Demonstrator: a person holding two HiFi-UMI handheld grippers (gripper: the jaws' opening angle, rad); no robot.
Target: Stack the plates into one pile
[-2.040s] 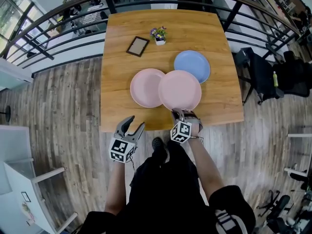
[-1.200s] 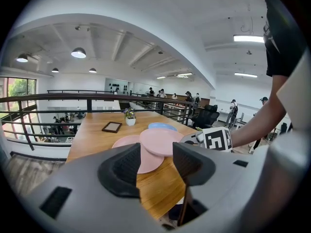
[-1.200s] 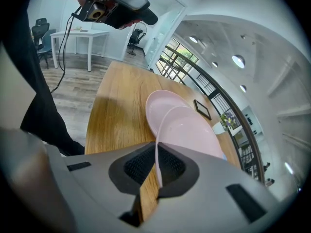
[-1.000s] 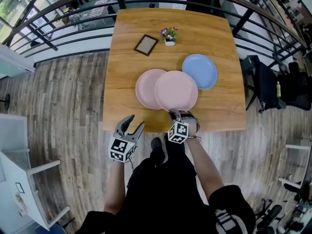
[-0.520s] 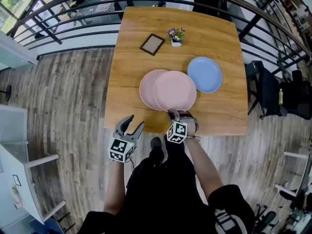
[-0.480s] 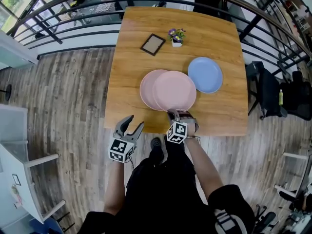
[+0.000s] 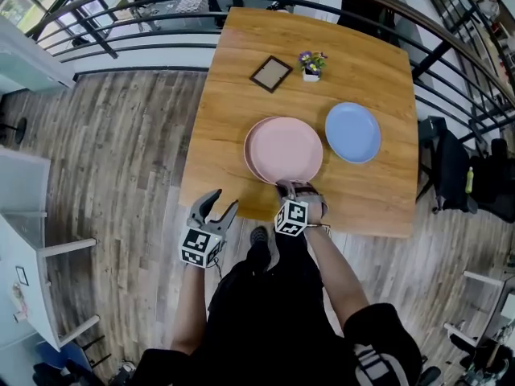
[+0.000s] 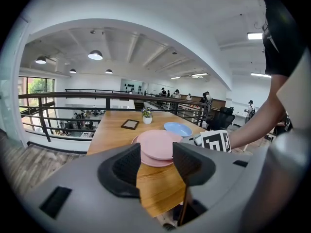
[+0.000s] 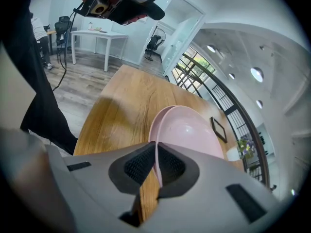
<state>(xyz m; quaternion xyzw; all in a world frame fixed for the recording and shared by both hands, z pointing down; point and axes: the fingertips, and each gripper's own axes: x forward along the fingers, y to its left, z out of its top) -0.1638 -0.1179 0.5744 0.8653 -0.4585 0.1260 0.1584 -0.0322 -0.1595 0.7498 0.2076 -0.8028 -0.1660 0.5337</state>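
Note:
My right gripper point(image 7: 288, 190) point(image 9: 156, 165) is shut on the near rim of a pink plate point(image 7: 286, 149) point(image 9: 189, 130). That plate hangs almost squarely over a second pink plate point(image 7: 249, 148) point(image 9: 154, 124), of which only a left sliver shows. Whether the two touch I cannot tell. A blue plate point(image 7: 352, 133) point(image 8: 177, 128) lies apart to the right on the wooden table point(image 7: 225, 127). My left gripper point(image 7: 216, 207) point(image 8: 156, 166) stands open and empty off the table's near edge, left of the plates.
A small picture frame point(image 7: 269, 73) and a potted flower point(image 7: 311, 64) sit at the table's far side. A black railing point(image 7: 121, 10) curves behind the table. A dark chair point(image 7: 452, 171) stands off the right edge. Plank floor lies to the left.
The held pink plate has slid left with my right gripper until it nearly covers the other pink plate, leaving a gap to the blue plate. My left gripper stays open.

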